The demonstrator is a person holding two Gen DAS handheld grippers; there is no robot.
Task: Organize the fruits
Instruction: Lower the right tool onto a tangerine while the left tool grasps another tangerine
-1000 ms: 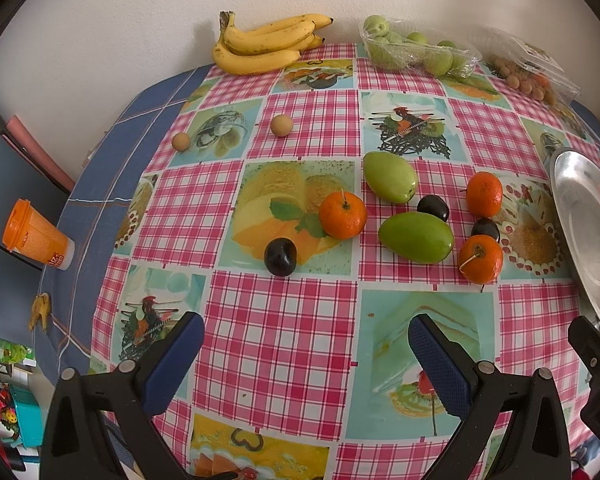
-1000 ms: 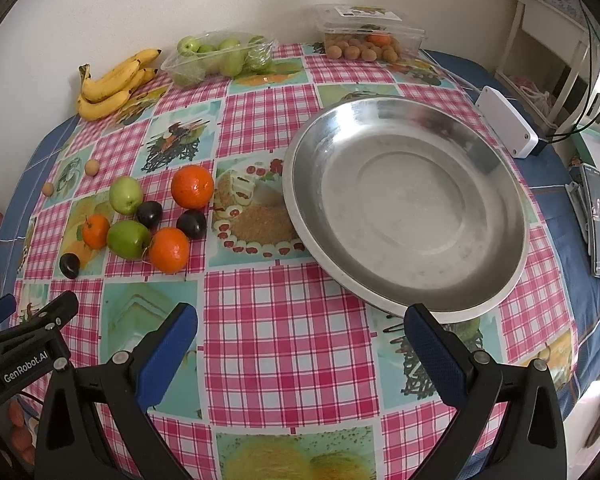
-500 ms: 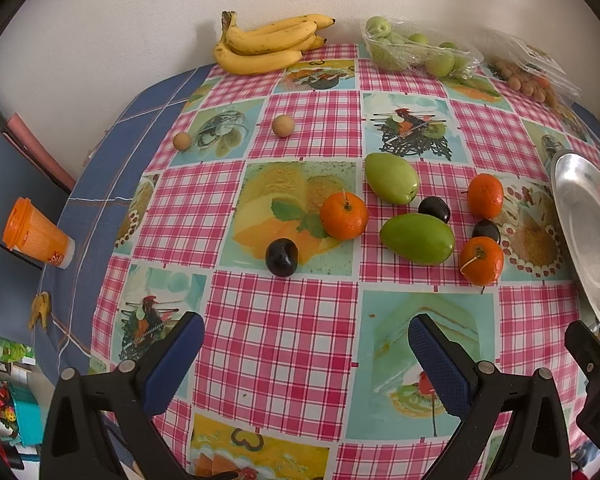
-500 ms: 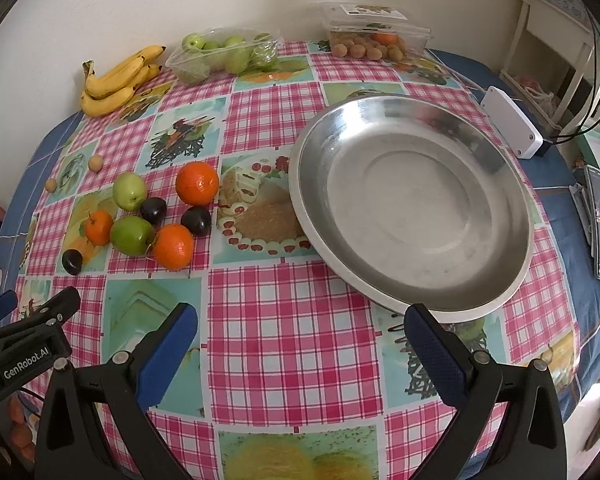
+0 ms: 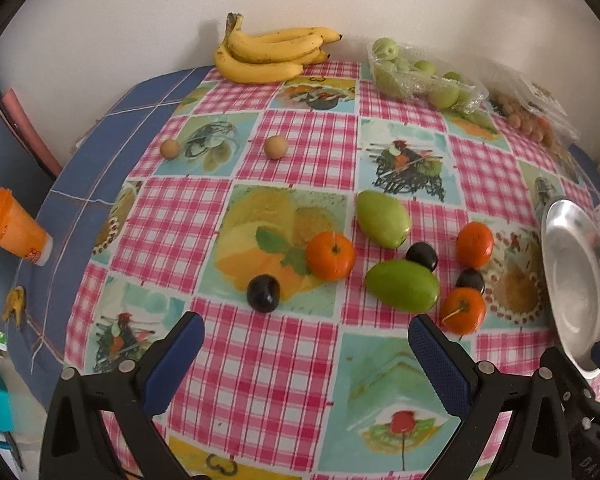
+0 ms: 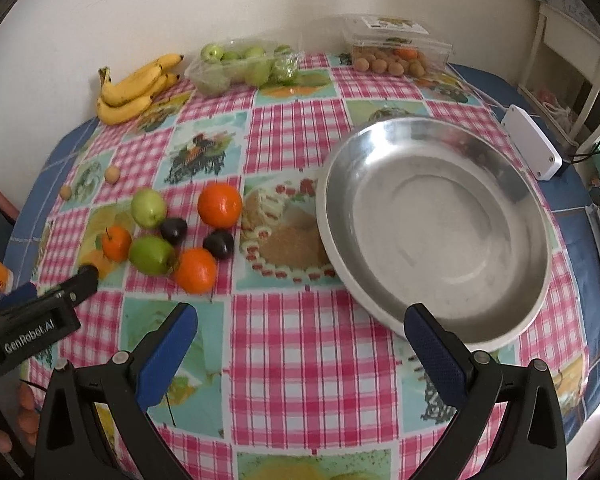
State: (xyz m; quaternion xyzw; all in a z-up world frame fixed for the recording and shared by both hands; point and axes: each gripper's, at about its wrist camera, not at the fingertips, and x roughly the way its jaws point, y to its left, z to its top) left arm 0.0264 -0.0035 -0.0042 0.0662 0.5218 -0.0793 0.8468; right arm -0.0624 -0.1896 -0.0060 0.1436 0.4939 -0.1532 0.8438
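Both tools wide apart and empty – left tool (image 5: 306, 354) sits near the plum (image 5: 263, 293), so I'd drop straight over it, squeeze gently, then carry it right to the pan (image 6: 436, 224).

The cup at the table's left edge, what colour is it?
Orange, with a paler base; clearest in the left wrist view.

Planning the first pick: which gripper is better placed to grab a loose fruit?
Left, probably. The left gripper is open and faces the fruit cluster, with the dark plum just ahead of its fingers. The right gripper is open too but fronts the empty metal bowl.
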